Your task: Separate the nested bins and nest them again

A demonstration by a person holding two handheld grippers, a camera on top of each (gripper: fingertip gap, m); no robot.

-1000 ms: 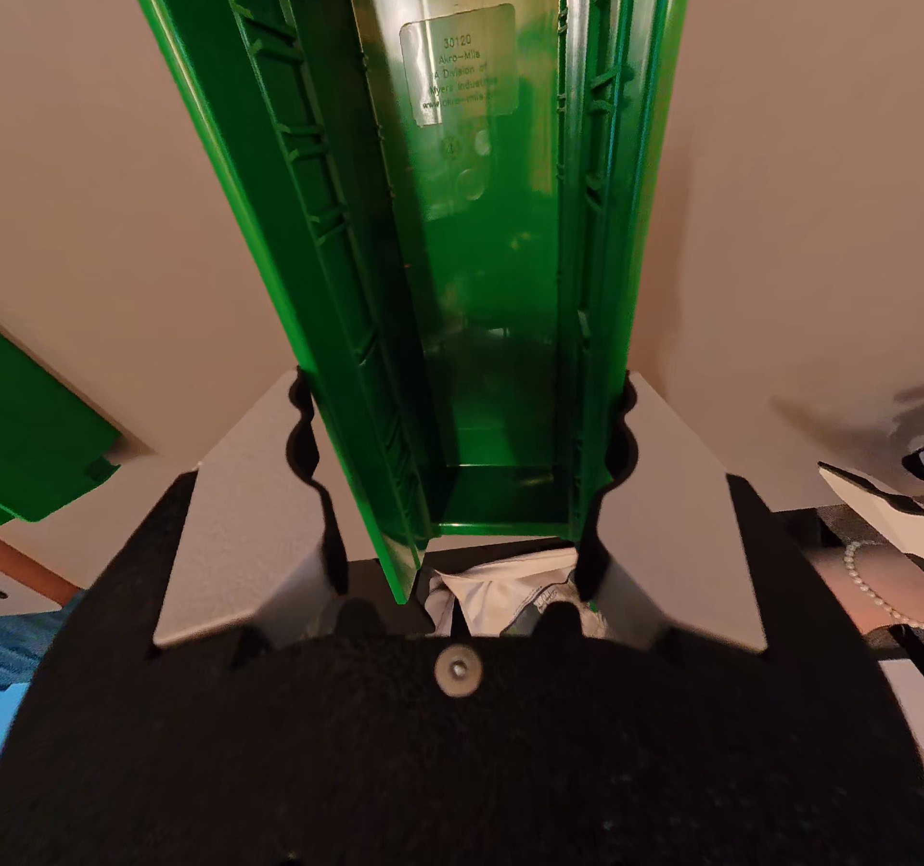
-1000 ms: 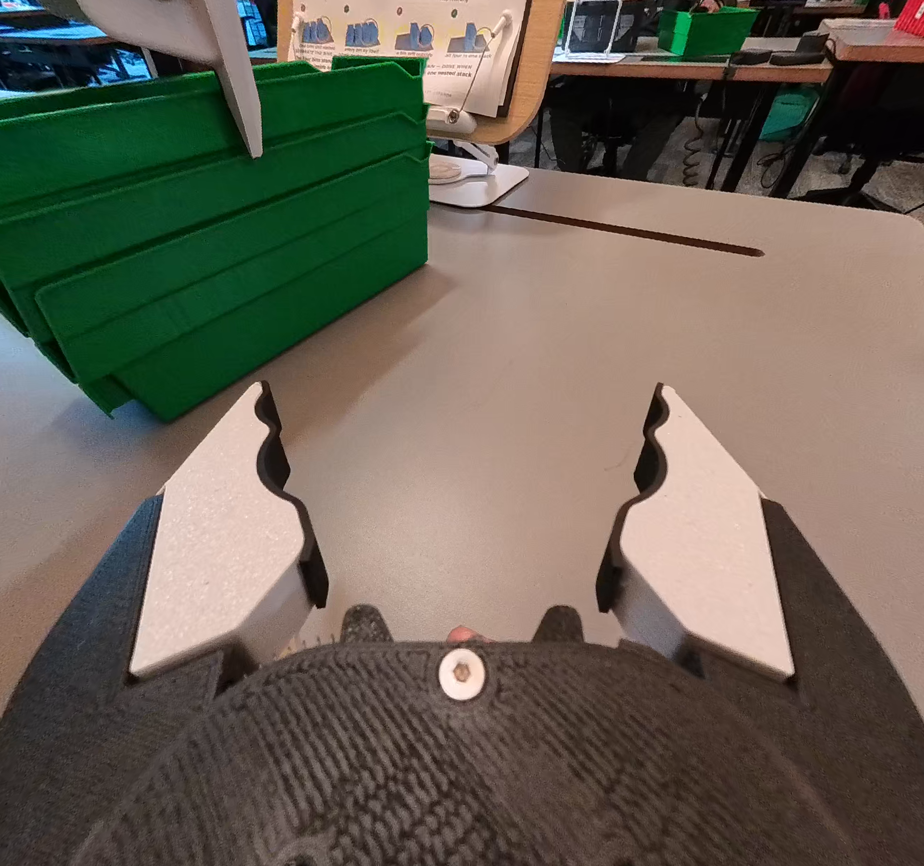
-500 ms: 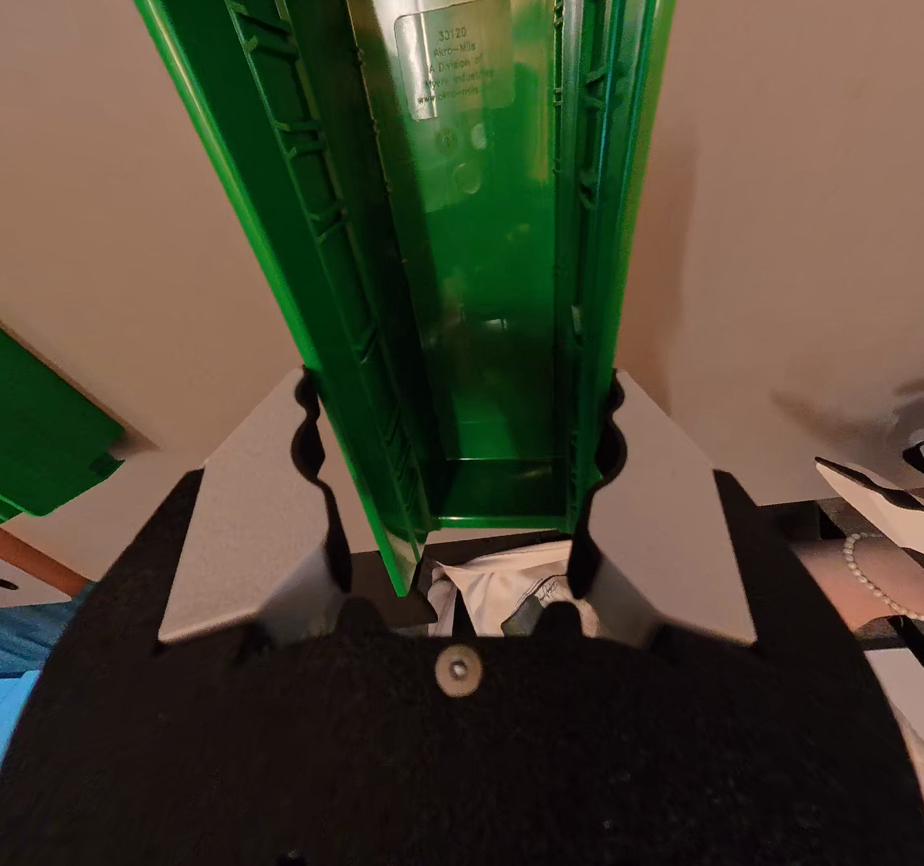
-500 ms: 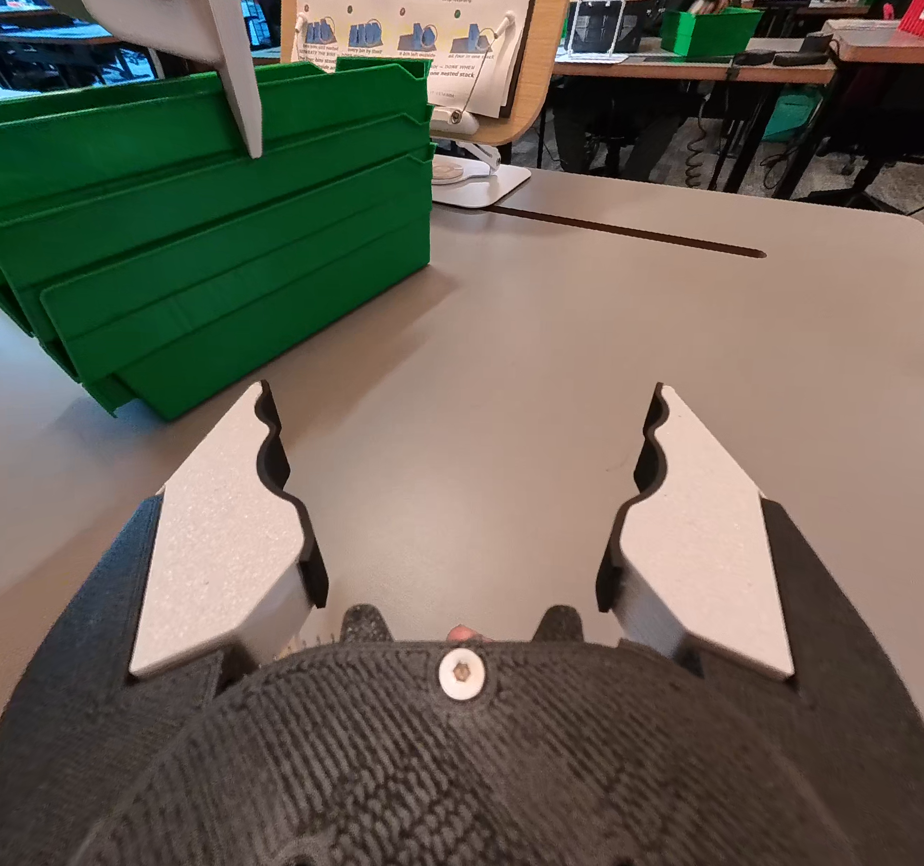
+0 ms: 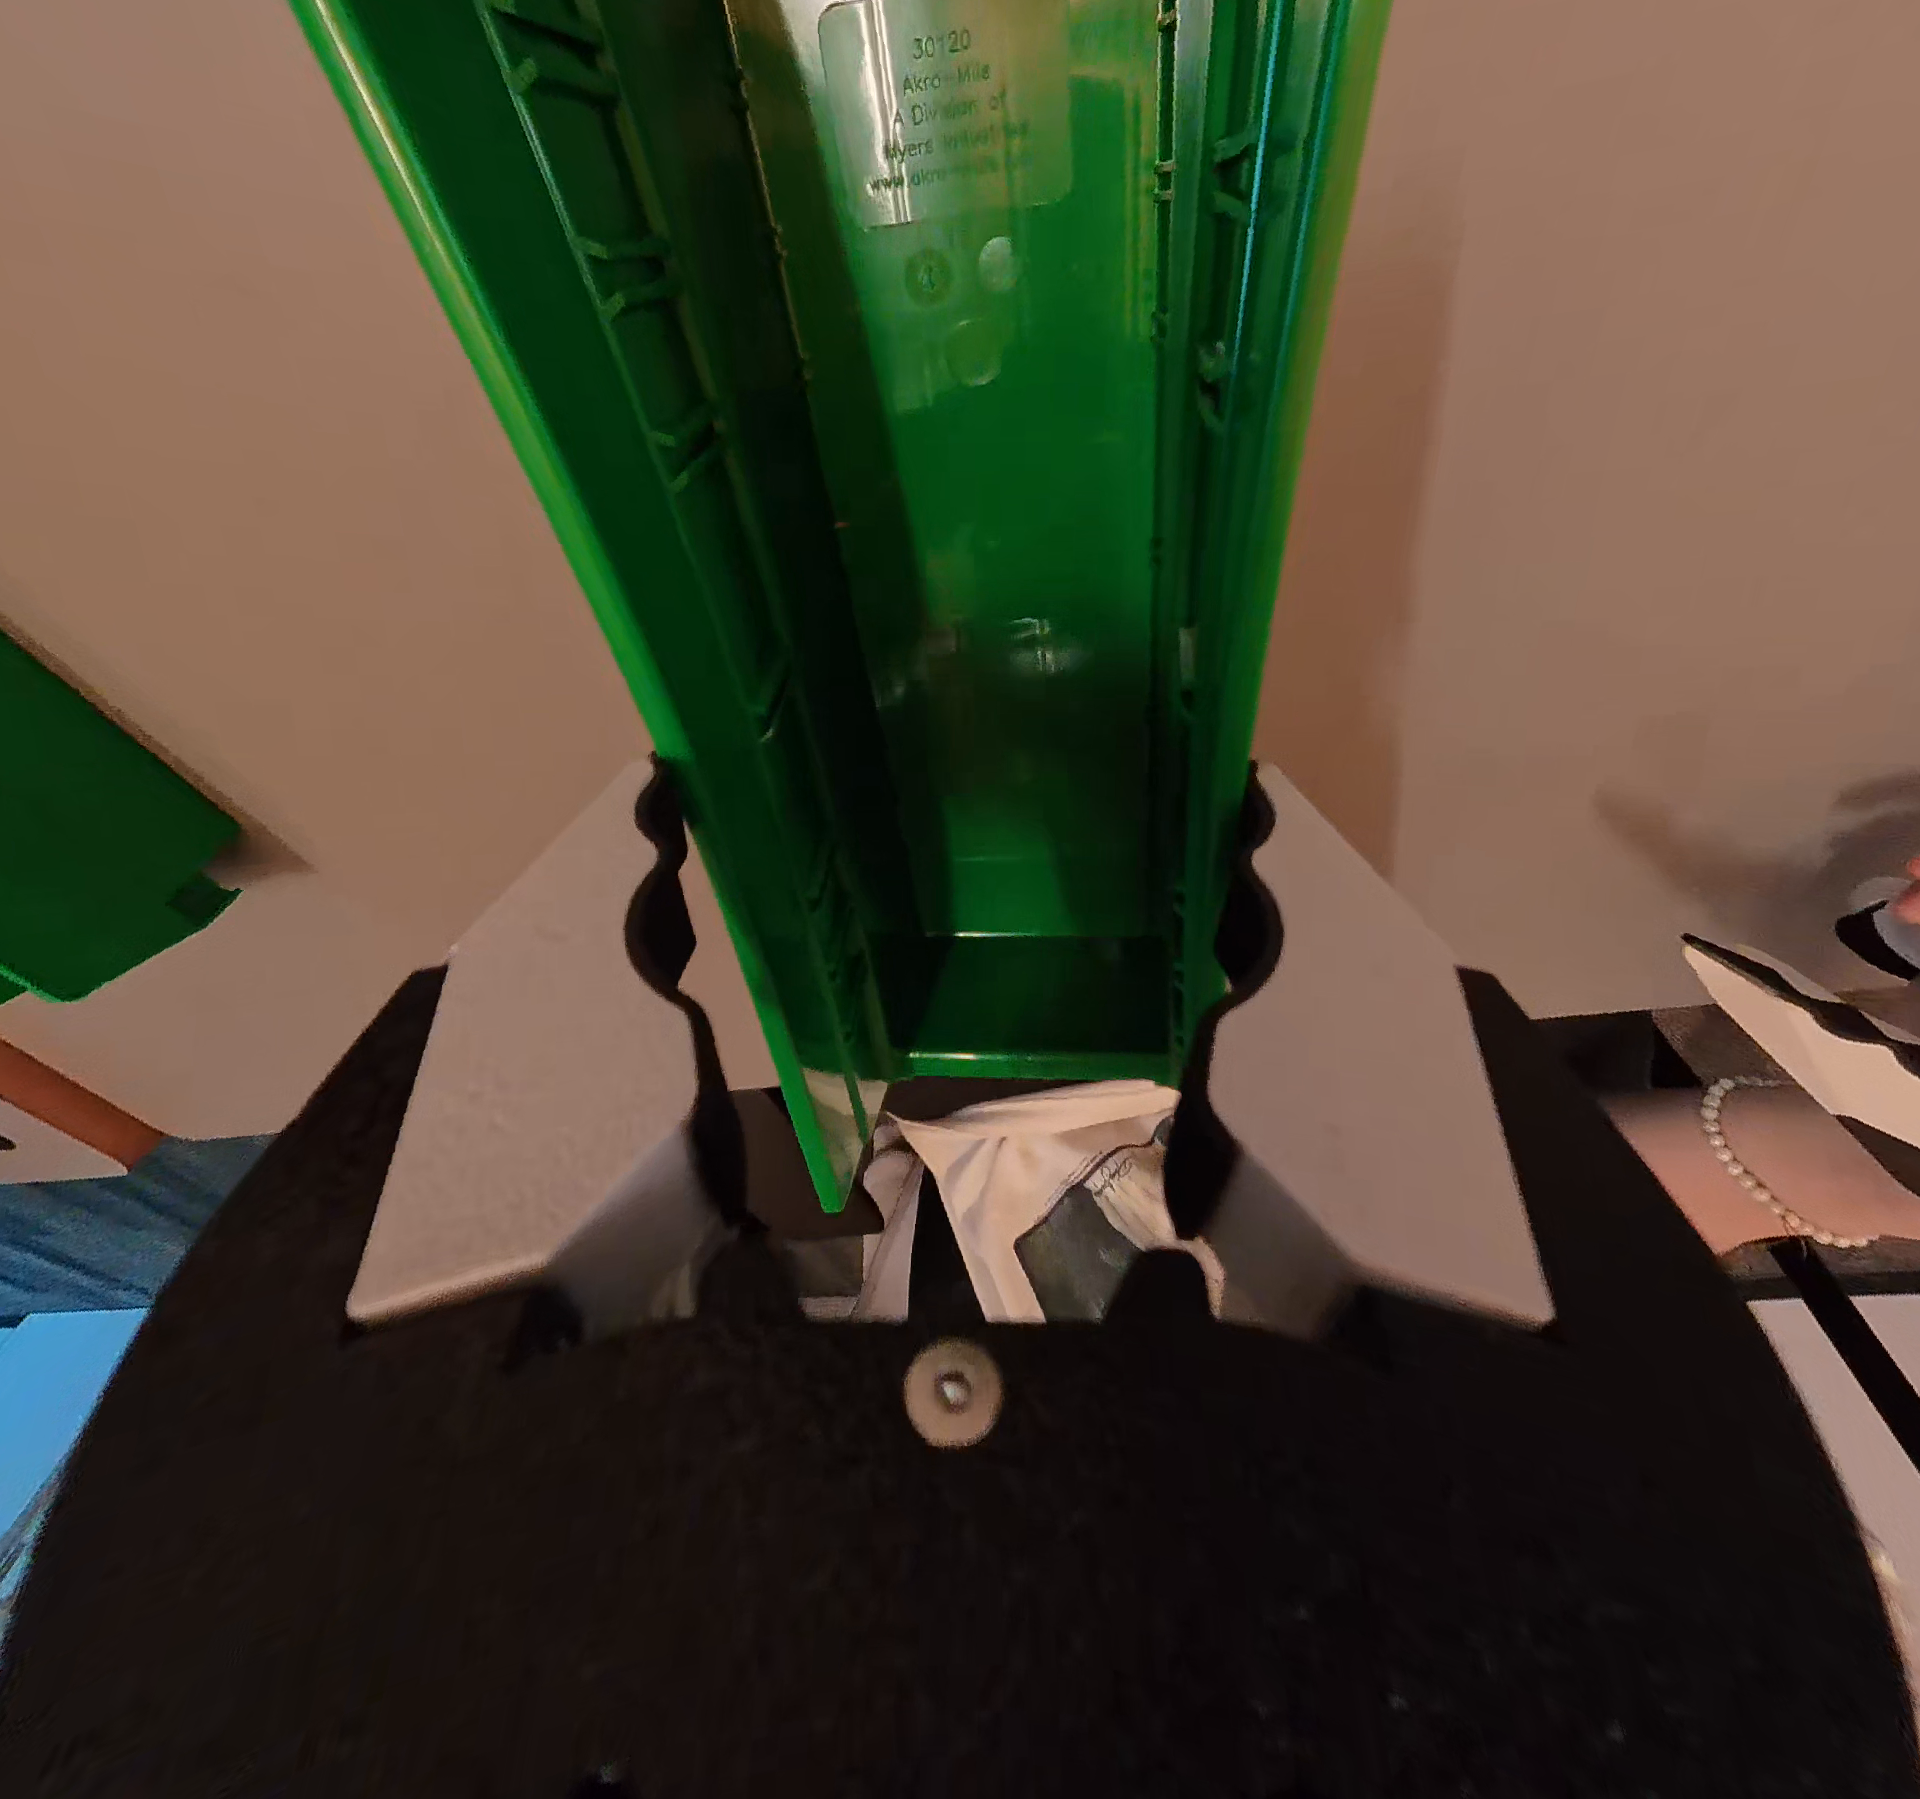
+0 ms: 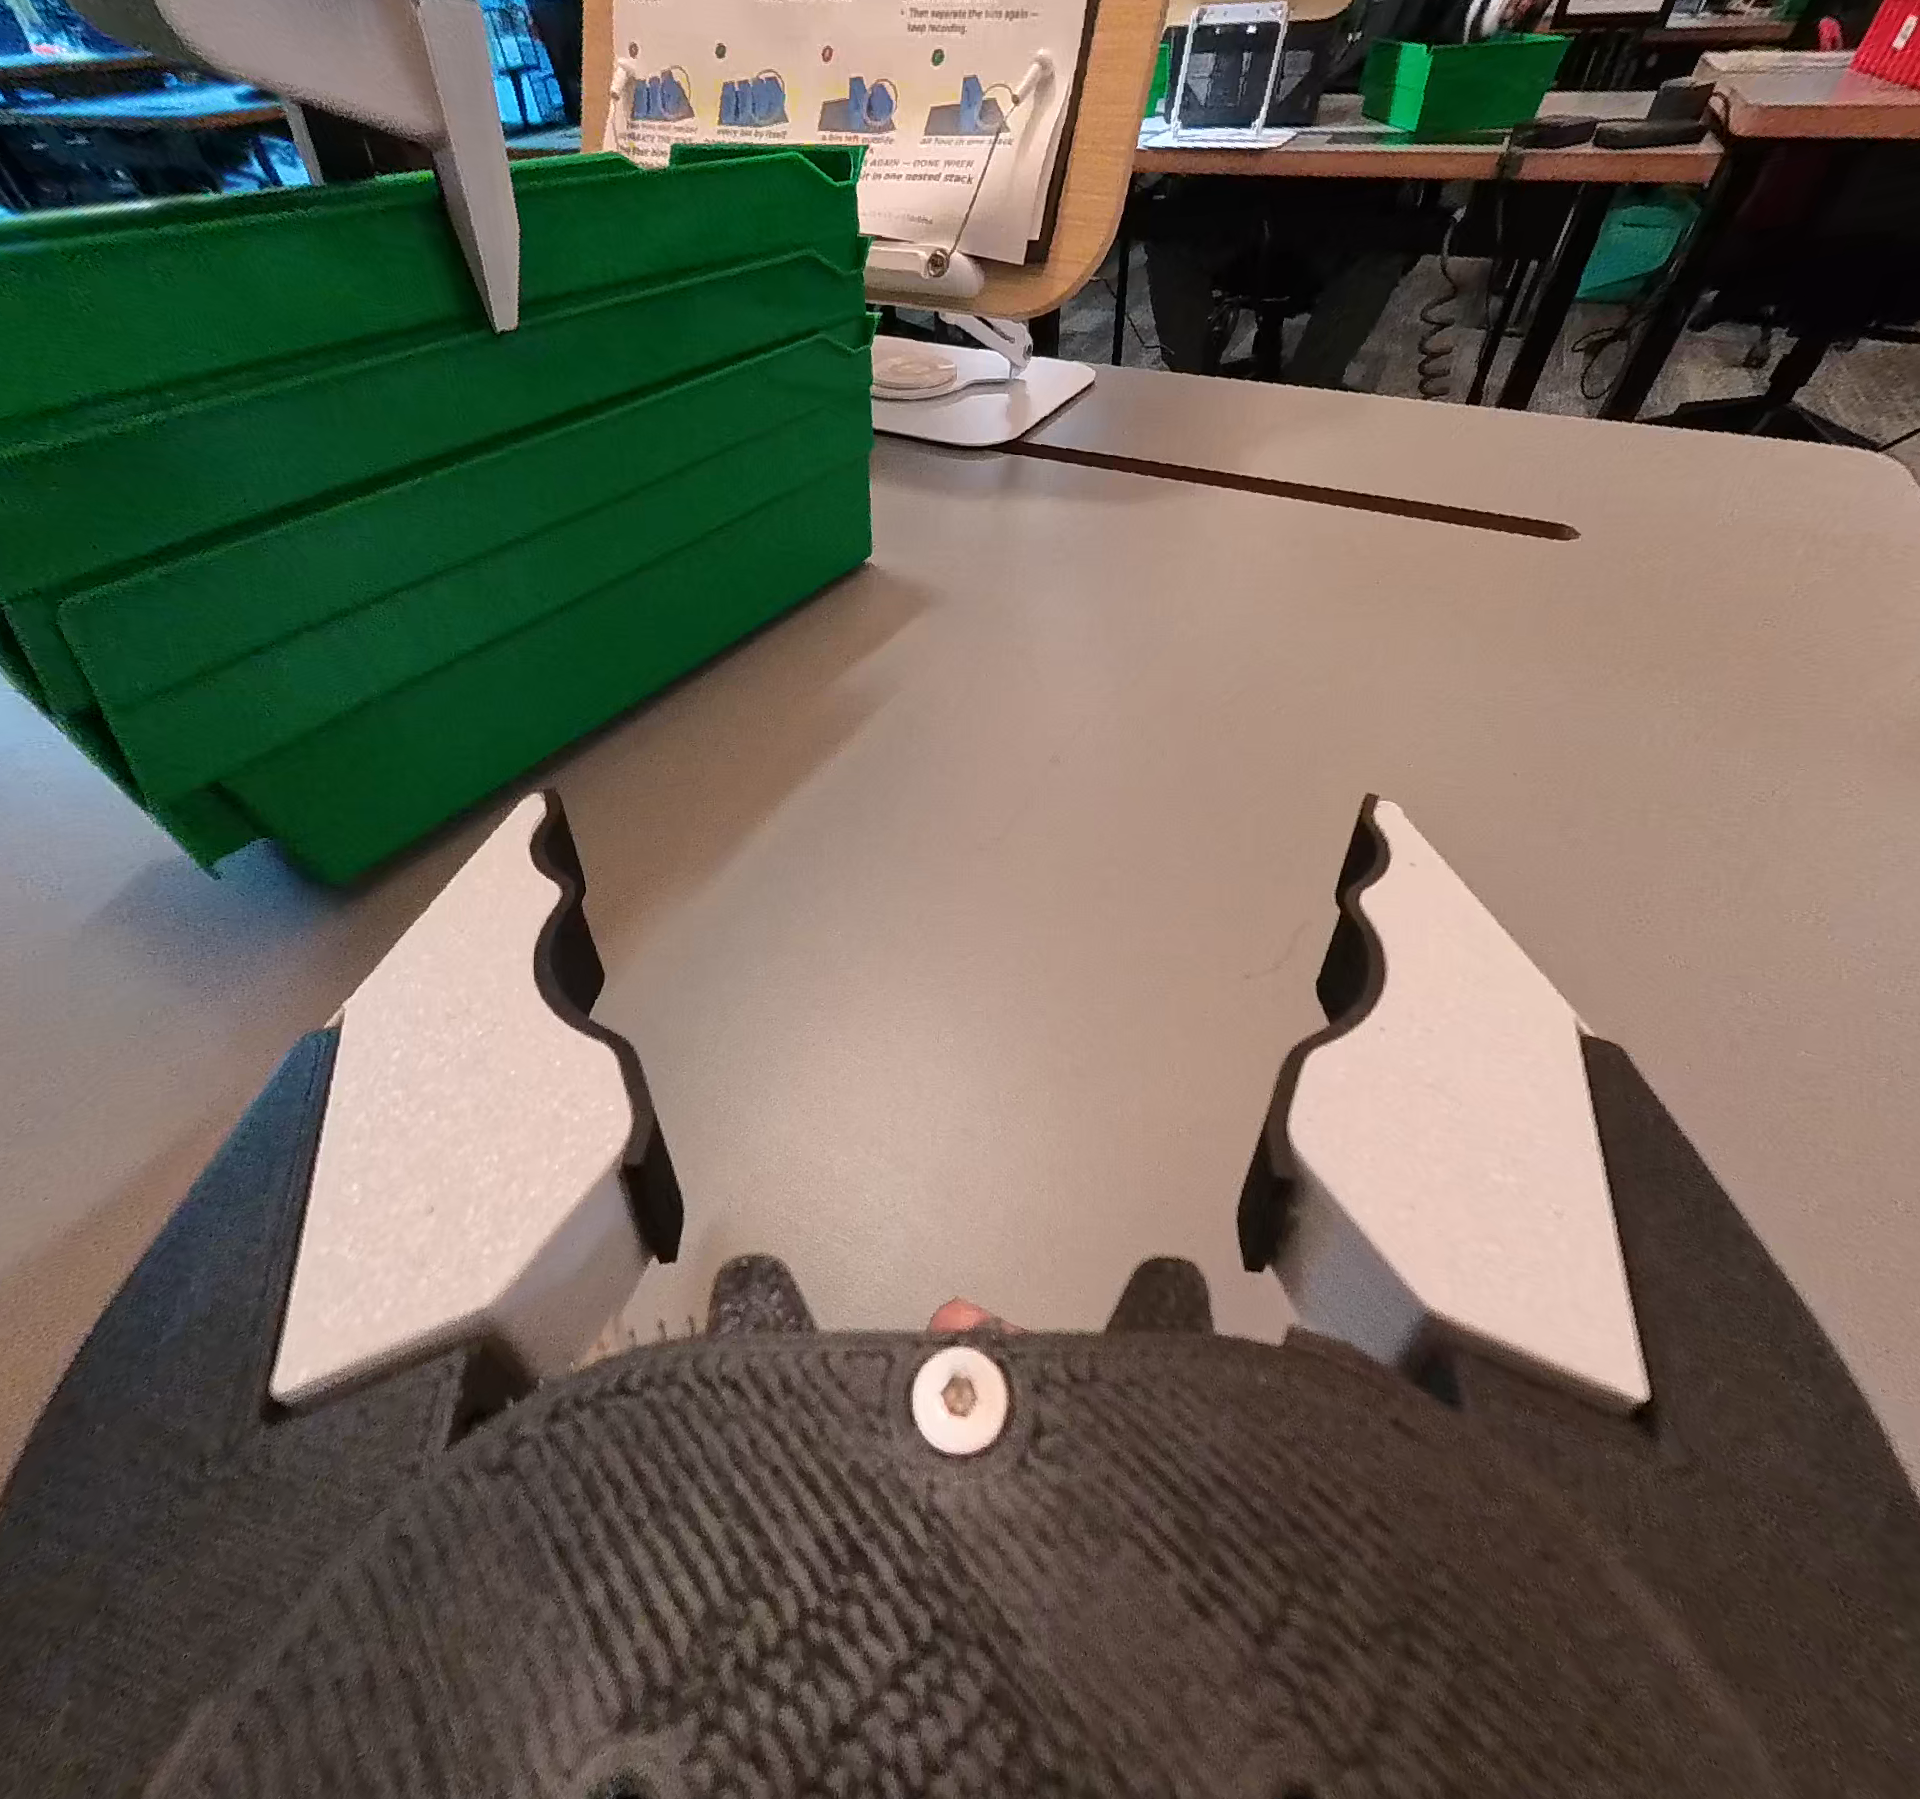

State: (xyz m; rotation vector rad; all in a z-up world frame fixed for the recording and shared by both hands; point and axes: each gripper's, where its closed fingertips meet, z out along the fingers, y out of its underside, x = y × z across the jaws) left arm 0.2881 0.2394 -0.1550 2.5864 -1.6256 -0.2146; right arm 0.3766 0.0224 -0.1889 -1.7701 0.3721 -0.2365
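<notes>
The grey table fills the right wrist view from the 6 o'clock edge to a dark slot at about 1 o'clock. On it, toward 10 o'clock, stands the stack of nested green bins, long side walls facing the camera, rims stepped one above another and leaning a little. Behind the stack, at 12 o'clock, an instruction sheet is clipped to a wooden board on a white stand; further tables with a separate green bin lie at 1 to 2 o'clock.

The right claw hovers over bare table with its white fingers spread wide and nothing between them: released. The left claw enters the same view at 11 o'clock, one white finger lying against the outer wall of the topmost bin.

In the left wrist view the camera looks down the length of the top green bin, which runs from 12 o'clock to the centre. The left claw straddles its near end, the finger at 3 o'clock pressed to the wall, the finger at 9 o'clock close beside the rim; whether it is clenched cannot be told. A corner of another green bin shows at 9 o'clock, and a wrist wearing a bead bracelet at 4 o'clock.
</notes>
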